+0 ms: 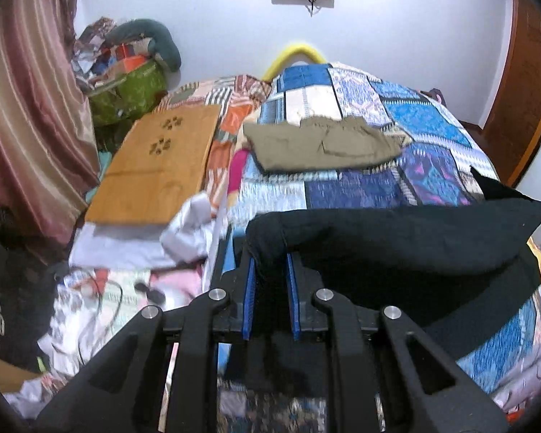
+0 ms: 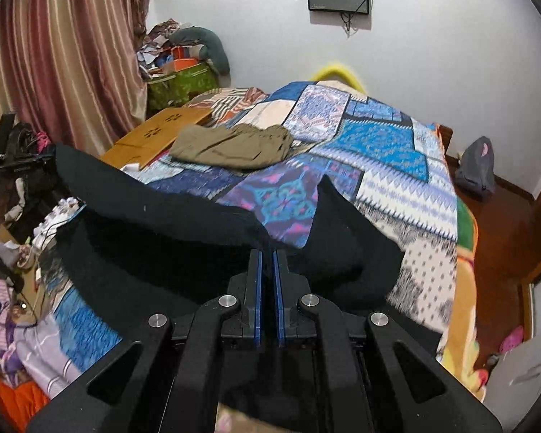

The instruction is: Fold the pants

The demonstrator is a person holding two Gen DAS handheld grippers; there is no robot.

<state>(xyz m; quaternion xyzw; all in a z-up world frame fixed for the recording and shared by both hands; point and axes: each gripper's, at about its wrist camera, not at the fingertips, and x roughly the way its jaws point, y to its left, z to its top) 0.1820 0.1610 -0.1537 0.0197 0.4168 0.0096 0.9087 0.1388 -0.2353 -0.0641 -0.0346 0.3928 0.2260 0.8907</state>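
We hold the black pants [image 1: 396,238] in the air above the patchwork bed cover [image 1: 432,122], stretched between both tools. The left gripper [image 1: 270,270] pinches a thick bunch of cloth, the right gripper [image 2: 267,263] is pressed together on a thin edge. The fabric looks soft and sags (so take it near corners).

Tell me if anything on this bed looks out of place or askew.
The olive pants lie rumpled and slanted on the patchwork quilt, folded loosely. A wooden board lies tilted over the bed's left edge, partly on white cloth. The black pants hang between the left gripper and the right gripper, sagging unevenly.
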